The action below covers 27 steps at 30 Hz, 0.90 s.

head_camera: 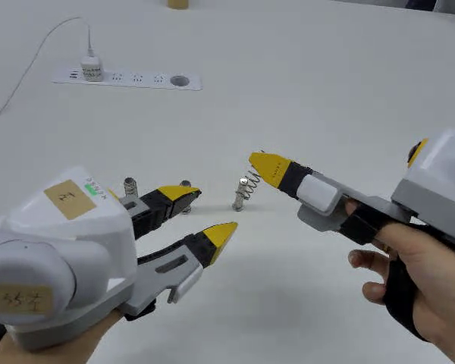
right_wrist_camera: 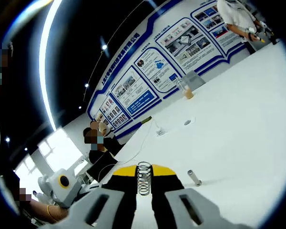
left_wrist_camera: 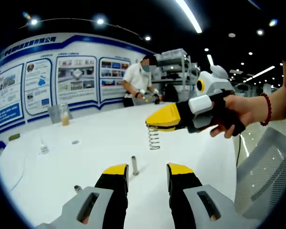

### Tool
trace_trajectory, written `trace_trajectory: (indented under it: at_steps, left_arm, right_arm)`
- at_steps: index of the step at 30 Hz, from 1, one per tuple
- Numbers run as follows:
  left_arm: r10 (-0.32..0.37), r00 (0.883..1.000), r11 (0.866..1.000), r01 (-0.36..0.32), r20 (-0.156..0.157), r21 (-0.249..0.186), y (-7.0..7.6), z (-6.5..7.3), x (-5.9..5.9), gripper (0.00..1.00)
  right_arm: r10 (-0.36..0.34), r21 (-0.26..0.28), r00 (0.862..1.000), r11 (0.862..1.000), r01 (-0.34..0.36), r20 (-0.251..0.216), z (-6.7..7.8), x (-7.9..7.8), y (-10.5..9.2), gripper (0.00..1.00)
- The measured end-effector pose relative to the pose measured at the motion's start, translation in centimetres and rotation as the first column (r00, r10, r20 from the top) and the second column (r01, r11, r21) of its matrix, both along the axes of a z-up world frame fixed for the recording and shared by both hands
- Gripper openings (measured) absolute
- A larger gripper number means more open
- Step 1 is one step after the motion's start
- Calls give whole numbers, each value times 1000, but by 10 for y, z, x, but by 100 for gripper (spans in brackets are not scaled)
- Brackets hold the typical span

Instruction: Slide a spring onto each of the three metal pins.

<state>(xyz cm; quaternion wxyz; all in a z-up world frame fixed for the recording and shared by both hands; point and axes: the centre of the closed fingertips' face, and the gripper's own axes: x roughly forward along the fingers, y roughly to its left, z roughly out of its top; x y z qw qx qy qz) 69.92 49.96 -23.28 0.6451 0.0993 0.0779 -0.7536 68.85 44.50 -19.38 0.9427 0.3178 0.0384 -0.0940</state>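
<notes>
A small steel spring [head_camera: 246,191] hangs tilted from the yellow tips of my right gripper [head_camera: 267,165], which is shut on its top end. It dangles above the white table [head_camera: 311,83]; I cannot tell if a pin stands under it. The spring [right_wrist_camera: 144,177] sits between the right gripper's jaws [right_wrist_camera: 144,171]. My left gripper [head_camera: 199,214] is open at the lower left. A short metal pin [head_camera: 186,184] stands just past its upper tip, and another pin [head_camera: 130,186] stands further left. From the left gripper [left_wrist_camera: 148,169], a pin [left_wrist_camera: 133,165] rises between the jaws, with the spring [left_wrist_camera: 154,137] hanging beyond.
A white power strip [head_camera: 129,77] with a plugged-in charger [head_camera: 91,68] and its cable lies at the back left. A person [left_wrist_camera: 138,81] works at a far bench. A cup [left_wrist_camera: 64,114] stands on the table's far side.
</notes>
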Motion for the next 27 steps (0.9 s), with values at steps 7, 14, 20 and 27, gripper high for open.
trace_trajectory:
  at_steps: [7,14,20,27]
  left_arm:
    - [22,1000,999,-22,-8,31,10,-9,8,44]
    - [52,999,997,-52,-4,59,19,-15,20,53]
    - [89,996,994,-88,-11,70,24,-18,31,61]
    - [127,992,988,-125,-23,90,28,-22,40,70]
  right_arm:
    - [-3,-91,999,996,-1,-42,-4,4,-8,11]
    - [-13,-156,997,988,1,-72,-8,5,-16,11]
    - [-43,-199,994,980,23,-101,-12,7,-28,11]
    - [-63,-238,991,971,34,-114,-16,12,-40,11]
